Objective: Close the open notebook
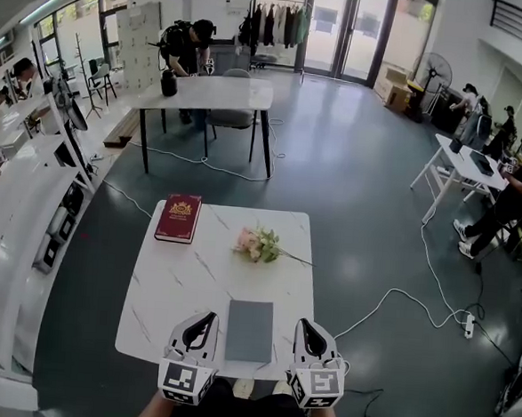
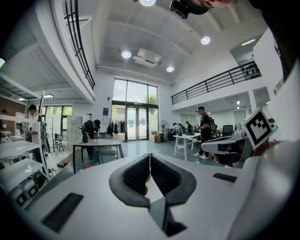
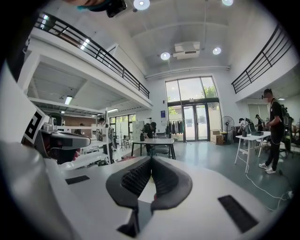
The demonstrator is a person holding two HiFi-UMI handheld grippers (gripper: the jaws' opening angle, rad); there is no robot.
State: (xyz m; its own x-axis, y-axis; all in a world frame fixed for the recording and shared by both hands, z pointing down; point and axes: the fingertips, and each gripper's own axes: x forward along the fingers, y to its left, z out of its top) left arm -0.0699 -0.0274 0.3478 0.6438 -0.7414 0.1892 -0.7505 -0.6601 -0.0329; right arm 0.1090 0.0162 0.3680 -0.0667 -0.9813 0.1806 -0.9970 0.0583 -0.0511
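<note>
L tongs (image 1: pixel 210 317), R tongs (image 1: pixel 301 324) shut; closed notebook (image 1: pixel 250 331) btwn.

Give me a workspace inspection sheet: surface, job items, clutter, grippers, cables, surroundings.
Surface: white marbled table.
Job's things: grey notebook lies closed at the near edge, between the grippers.
Clutter: red book, closed, at the far left corner; flowers near the far edge.
Grippers: left gripper and right gripper both shut, nothing between the jaws.
Cables: white cable on the floor right of the table, running to a power strip.
Surroundings: second table beyond, a person bent over it; more people at right.
</note>
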